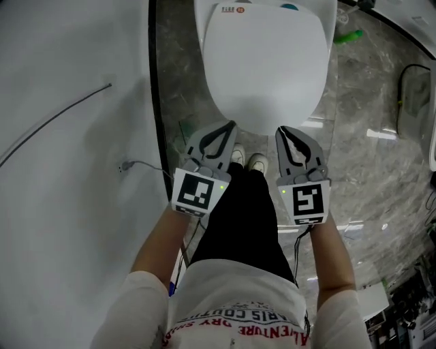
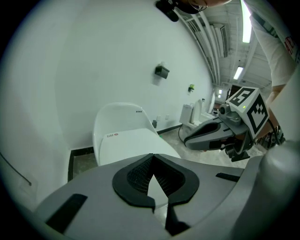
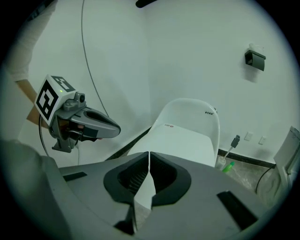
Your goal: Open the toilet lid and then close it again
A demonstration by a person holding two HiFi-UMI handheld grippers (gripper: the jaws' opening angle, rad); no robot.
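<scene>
Toilet lid [image 1: 262,61] being seen shut, lying flat, straight ahead.
L hand-held gripper [image 1: 231,126] & R hand-held gripper [image 1: 280,129] being held clenched, empty, side by side, tips near lid's front edge.

The far end of the toilet lid [image 1: 262,61] runs off the top edge of my head view, and the red label [image 1: 234,10] on it is too small to read. The green bottle [image 1: 349,35] beside it is blurred. My shoes [image 1: 257,161] are partly covered by my left gripper [image 1: 230,127] and trousers [image 1: 235,218]. In its own view, my right gripper [image 3: 149,154] hides the lid's near edge.
</scene>
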